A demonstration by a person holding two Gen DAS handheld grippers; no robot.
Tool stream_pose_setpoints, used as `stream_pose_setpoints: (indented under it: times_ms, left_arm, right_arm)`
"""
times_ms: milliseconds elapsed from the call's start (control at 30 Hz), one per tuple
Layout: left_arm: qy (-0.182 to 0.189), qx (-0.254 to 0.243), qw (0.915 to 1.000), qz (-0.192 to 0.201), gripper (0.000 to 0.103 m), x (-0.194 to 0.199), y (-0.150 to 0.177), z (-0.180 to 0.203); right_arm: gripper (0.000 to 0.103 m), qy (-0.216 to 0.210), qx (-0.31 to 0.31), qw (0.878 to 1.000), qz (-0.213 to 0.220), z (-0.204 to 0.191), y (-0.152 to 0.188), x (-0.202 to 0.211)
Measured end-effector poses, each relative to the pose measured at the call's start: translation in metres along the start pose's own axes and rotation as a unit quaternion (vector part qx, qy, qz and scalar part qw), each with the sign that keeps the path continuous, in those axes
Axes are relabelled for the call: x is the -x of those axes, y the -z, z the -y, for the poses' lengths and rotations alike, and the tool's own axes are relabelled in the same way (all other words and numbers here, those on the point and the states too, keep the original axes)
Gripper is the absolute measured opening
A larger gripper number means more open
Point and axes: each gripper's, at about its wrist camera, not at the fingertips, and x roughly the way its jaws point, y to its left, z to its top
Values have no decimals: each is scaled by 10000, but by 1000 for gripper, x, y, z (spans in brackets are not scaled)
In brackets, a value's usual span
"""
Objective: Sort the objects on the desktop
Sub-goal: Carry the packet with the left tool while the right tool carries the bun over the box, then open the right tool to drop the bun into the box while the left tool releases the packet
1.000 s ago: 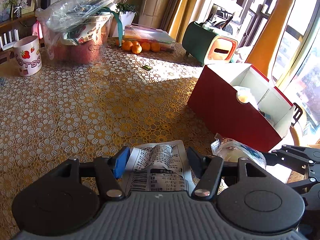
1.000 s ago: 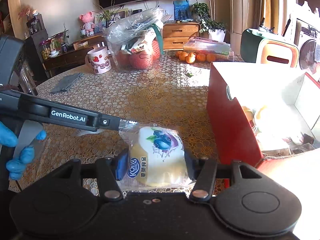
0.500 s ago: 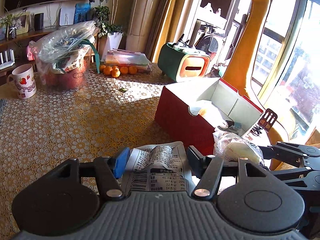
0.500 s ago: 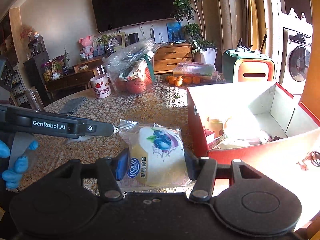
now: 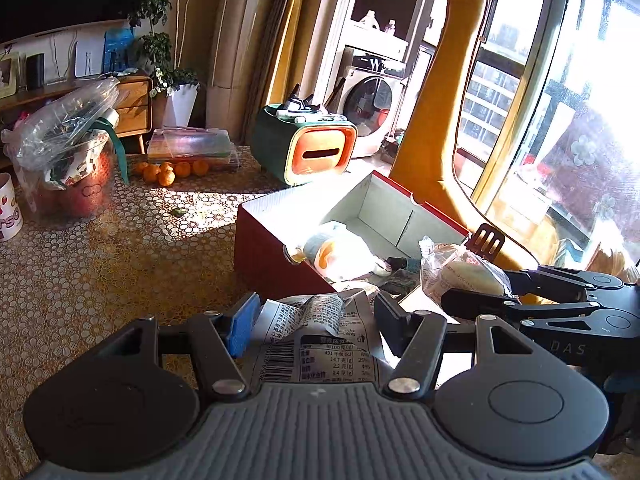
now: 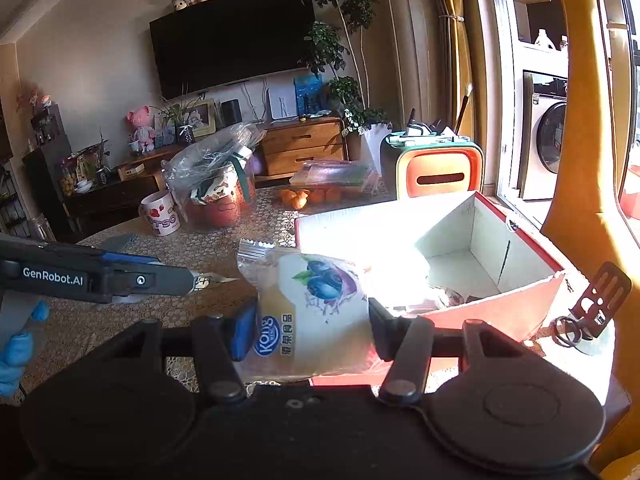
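The left gripper [image 5: 316, 320] was held above the near edge of the table [image 5: 100, 280], and a crumpled snack packet [image 5: 320, 332] with printed text and a barcode was pinched between its two fingers. The gripper was pointed toward the near left corner of the red box [image 5: 276, 256], which stood open on the table with some wrapped items inside. The right gripper [image 6: 312, 320] was held just to the right of the left one, at the near side of the same red box [image 6: 536, 288]. A bread bag [image 6: 316, 308] with a blueberry picture was clamped between its fingers, above the near left corner of the box. In the right wrist view, a blue-gloved hand [image 6: 18, 344] was seen at the left edge, behind the left gripper [image 6: 208, 280].
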Motion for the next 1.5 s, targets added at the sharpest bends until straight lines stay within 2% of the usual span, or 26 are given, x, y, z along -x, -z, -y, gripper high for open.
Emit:
stream_pose_setpoints:
  times_ms: [367,667,1133,1500]
  left_arm:
    - [273,-557,9981,49,62,-36,-26,43]
    - [229,-520,9983,-113,62,-86,-52,54]
    - [239,-747,9946,-675,62,-153,-51,62]
    - [207,-893,9915,-922,62,-187,-42,61]
  right_arm:
    - [56,400,-19,9991,112,48,-22,4]
    - [55,616,-71,9981,18,78,-36,-30]
    - [56,995,-113,9938,-478,123,-48,-106]
    - [56,1075,-179,9870,-1183,139,-40,-167]
